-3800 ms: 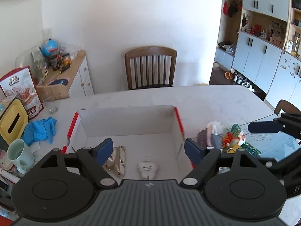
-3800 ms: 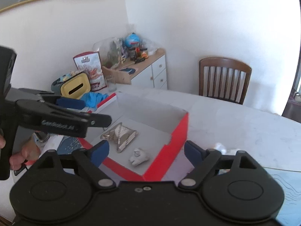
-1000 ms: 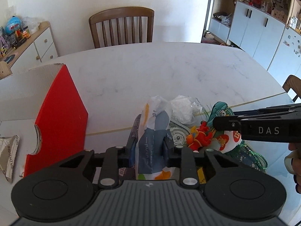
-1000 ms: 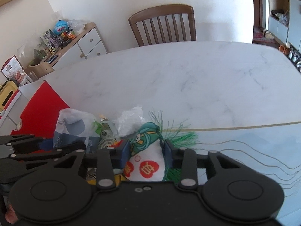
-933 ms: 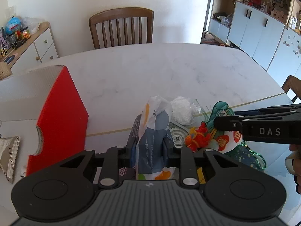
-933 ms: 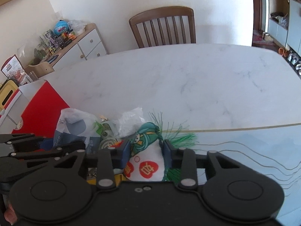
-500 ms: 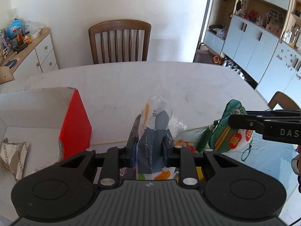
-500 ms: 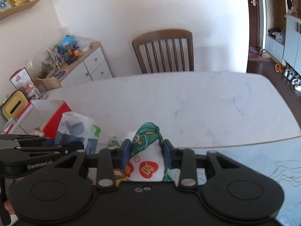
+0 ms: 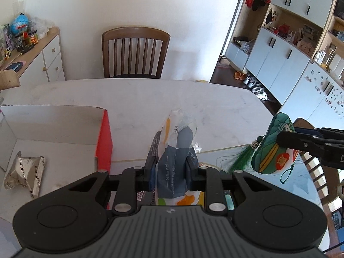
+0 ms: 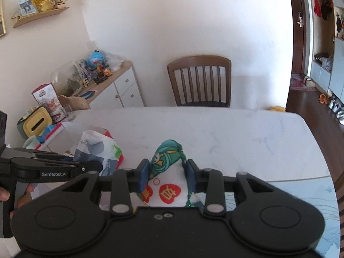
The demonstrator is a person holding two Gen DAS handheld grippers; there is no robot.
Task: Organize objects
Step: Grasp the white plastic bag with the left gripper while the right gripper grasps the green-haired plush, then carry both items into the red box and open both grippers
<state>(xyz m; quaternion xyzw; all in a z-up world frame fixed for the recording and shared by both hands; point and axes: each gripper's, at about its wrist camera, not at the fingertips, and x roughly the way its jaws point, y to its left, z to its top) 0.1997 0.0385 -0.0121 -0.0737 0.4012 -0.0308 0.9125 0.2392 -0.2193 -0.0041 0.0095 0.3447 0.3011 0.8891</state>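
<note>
My left gripper (image 9: 171, 163) is shut on a blue-and-white paper pack in a clear wrapper (image 9: 175, 150), held up above the white table. My right gripper (image 10: 167, 173) is shut on a green and white stuffed charm (image 10: 166, 172) with red hearts; the charm (image 9: 272, 148) hangs at the right of the left wrist view, its green tassel trailing. The red cardboard box (image 9: 104, 137) with a white inside lies to the left. A silver foil packet (image 9: 24, 172) rests on its floor. In the right wrist view the left gripper (image 10: 92, 168) and its pack (image 10: 96, 148) show at the left.
A wooden chair (image 9: 135, 52) stands at the far side of the marble table (image 9: 161, 99). A cluttered sideboard (image 10: 103, 86) lines the left wall. A yellow tissue box (image 10: 37, 124) and a mug (image 10: 30, 142) sit beyond the box. Cabinets (image 9: 279, 60) fill the right side.
Both grippers have risen from the table with their loads. The pile of small things below has dropped out of sight, and more of the box's inside now shows.
</note>
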